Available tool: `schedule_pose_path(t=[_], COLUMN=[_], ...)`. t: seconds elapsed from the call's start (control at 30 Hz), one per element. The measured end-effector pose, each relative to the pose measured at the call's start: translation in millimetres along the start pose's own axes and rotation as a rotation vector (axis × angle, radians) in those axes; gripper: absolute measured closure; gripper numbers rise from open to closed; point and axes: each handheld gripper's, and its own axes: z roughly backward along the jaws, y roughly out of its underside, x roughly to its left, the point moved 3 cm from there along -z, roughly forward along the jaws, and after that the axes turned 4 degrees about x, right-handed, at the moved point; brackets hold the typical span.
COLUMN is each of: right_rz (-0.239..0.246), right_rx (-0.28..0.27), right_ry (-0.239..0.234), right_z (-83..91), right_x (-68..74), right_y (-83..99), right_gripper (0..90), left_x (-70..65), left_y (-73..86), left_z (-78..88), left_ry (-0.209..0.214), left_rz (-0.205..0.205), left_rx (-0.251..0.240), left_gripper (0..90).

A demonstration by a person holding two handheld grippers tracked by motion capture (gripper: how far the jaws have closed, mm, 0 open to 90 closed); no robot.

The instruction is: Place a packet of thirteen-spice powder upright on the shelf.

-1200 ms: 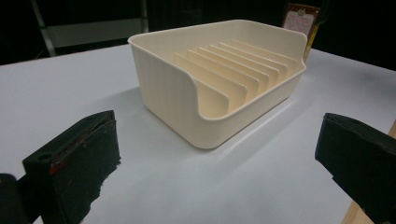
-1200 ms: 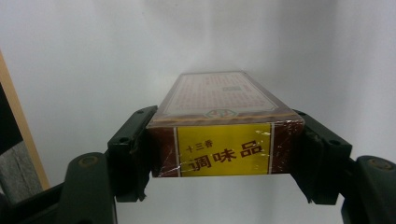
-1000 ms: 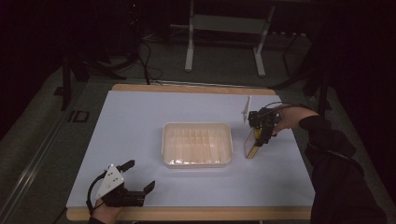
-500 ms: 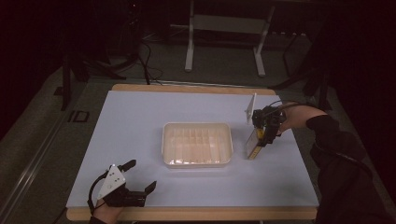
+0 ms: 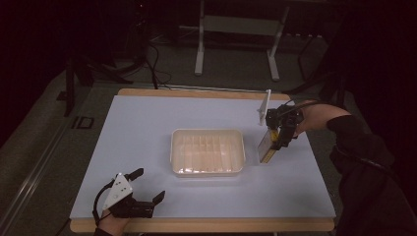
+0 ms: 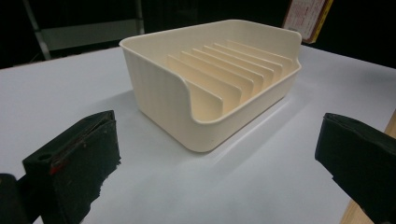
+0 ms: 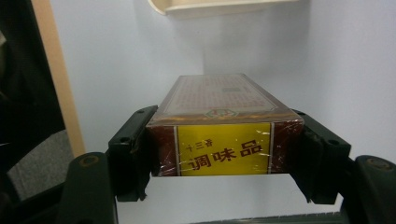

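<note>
A cream slotted tray (image 5: 207,152) sits in the middle of the white table; in the left gripper view the tray (image 6: 219,84) has several upright dividers inside. My right gripper (image 5: 278,137) hangs just right of the tray, pointing down, shut on a flat box (image 5: 266,147) with a yellow end. In the right gripper view the box (image 7: 223,126) is pressed between both black pads, its yellow label with printed characters facing the camera. My left gripper (image 5: 148,186) rests near the table's front left corner, jaws wide open with nothing between them; its fingers (image 6: 74,163) frame the tray.
The white table top (image 5: 147,128) has a wooden edge (image 5: 206,225) along the front. Beyond the far edge stand a metal stand (image 5: 236,39) and cables on a dark floor. A person's dark sleeve (image 5: 364,162) reaches in from the right.
My right gripper has lifted the box up off the table beside the tray. The left gripper has stayed where it was.
</note>
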Motion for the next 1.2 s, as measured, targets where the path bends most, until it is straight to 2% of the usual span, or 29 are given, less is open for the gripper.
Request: schedule_pose_path(t=[0.17,0.3,0.63,0.8,0.93,1.07,1.2], right_rz=[-0.013,-0.041,0.023,0.058,0.088,0.110,0.105], right_rx=[0.010,0.015,-0.023,-0.080,-0.124,-0.140,-0.130], right_ry=[0.002,-0.012,-0.005,-0.021,-0.015,-0.011,-0.018], right_z=[10.7,17.7,31.0,35.3,35.9,34.5,31.0], right_x=[0.8,1.2,10.2,14.2,15.1,15.5,15.0], right_y=[-3.6,-7.7,-26.8,-38.2,-48.5,-57.0,-65.0], right_gripper=[31.2,31.3,31.2,31.3,31.4,31.4,31.4], left_x=[0.3,0.3,0.5,0.4,0.3,0.6,0.4], left_y=[-0.1,-0.2,-0.3,-0.4,-0.5,-0.4,-0.5], left_z=[0.1,0.1,0.0,0.0,0.2,0.3,0.2], left_ry=[0.001,0.002,0.006,0.008,0.010,0.008,0.009], left_rz=[0.000,0.001,0.003,0.001,0.001,0.001,0.000], left_rx=[-0.002,-0.003,-0.003,-0.002,-0.004,-0.003,-0.004], left_gripper=[0.0,0.0,0.0,0.0,0.0,0.0,0.0])
